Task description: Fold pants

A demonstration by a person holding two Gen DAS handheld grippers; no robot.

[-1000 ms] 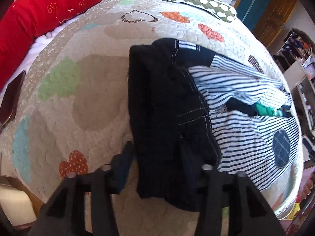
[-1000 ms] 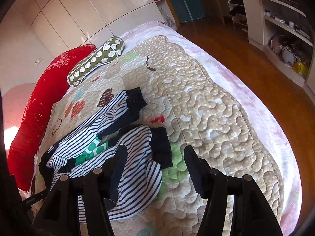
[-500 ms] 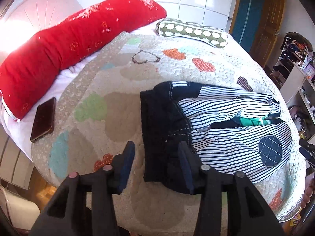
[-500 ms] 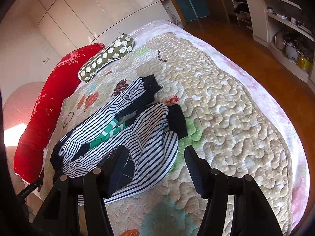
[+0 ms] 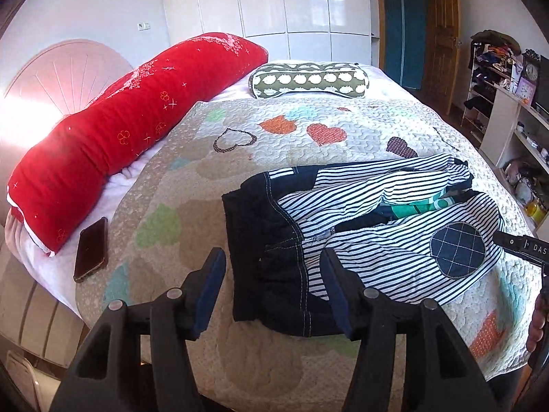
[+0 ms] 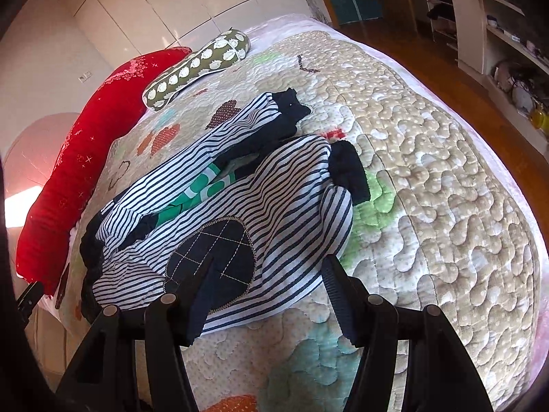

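Observation:
Striped navy-and-white pants [image 5: 377,226] with a dark waistband and a round navy knee patch lie spread on the quilted bed [image 5: 212,185]. My left gripper [image 5: 271,267] is open and empty, held above the waistband end. My right gripper [image 6: 267,274] is open and empty, above the near leg by the patch; the pants [image 6: 240,199] lie rumpled there, cuffs toward the far side. The tip of the right gripper shows at the right edge of the left wrist view.
A long red bolster [image 5: 120,127] and a green patterned pillow [image 5: 308,79] lie at the head of the bed. A phone [image 5: 91,249] rests near the left bed edge. Shelves [image 6: 507,34] and wooden floor are to the right.
Both grippers have pulled back and up from the pants, so more of the bed and room shows. Both stay open and empty. The pants lie much as before.

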